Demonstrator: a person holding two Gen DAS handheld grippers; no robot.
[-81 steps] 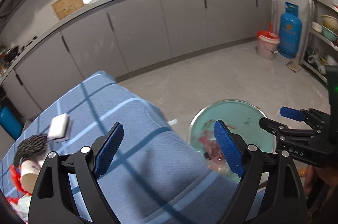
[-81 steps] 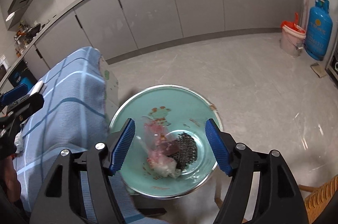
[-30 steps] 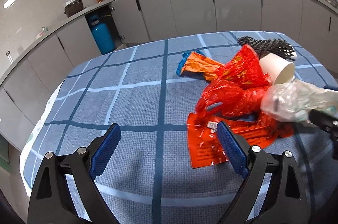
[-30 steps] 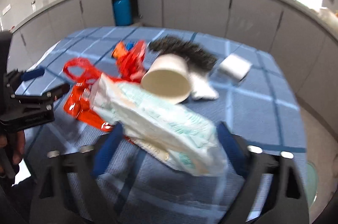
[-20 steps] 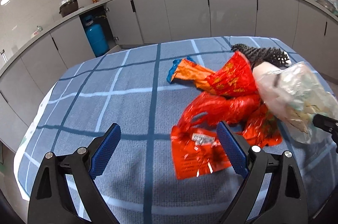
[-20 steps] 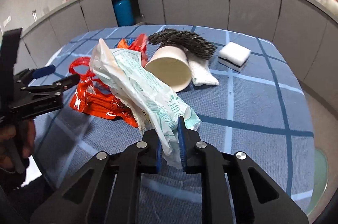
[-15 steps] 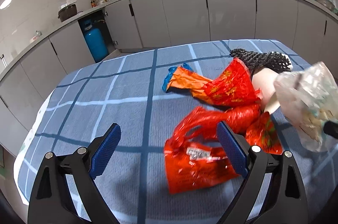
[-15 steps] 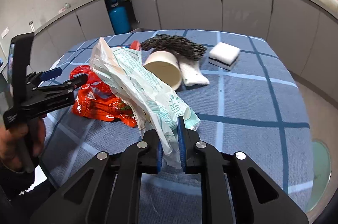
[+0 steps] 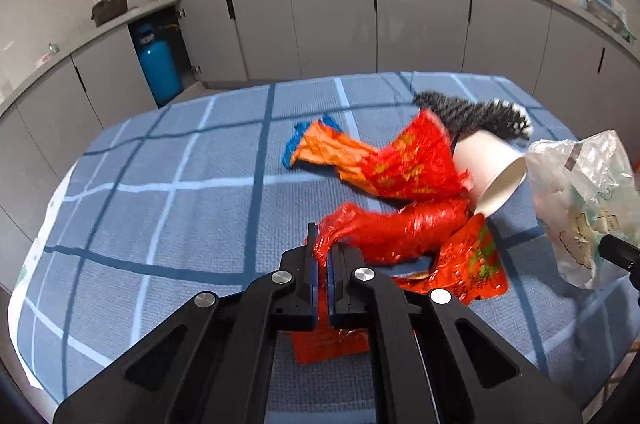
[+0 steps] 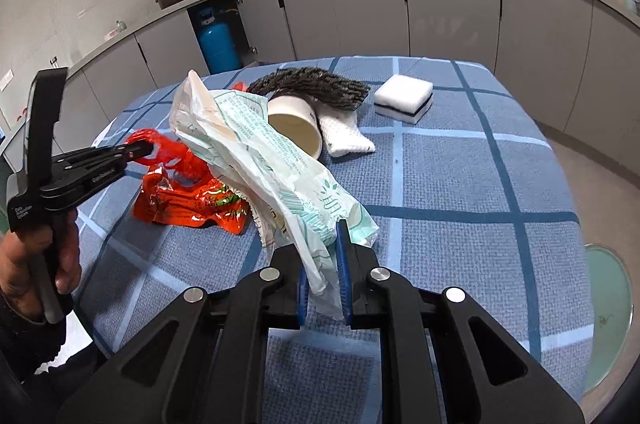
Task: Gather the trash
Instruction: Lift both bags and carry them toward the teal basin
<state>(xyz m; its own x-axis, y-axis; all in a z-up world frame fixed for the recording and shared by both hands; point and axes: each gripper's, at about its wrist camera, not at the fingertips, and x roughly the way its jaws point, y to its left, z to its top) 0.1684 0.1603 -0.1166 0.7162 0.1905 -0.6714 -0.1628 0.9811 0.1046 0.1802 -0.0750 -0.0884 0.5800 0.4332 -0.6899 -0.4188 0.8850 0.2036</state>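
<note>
Checked woven cloth (image 9: 168, 191); crinkly red plastic bag (image 9: 400, 228) in left jaws.

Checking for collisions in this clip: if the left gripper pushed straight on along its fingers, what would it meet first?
The left gripper, shut on the red bag, would likely run further into that bag, then the paper cup beyond. Depth is uncertain; angled down, it may meet the tablecloth first.

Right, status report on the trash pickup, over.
Left gripper shut on red bag. Right gripper shut on white wrapper. Cup remains on table.
</note>
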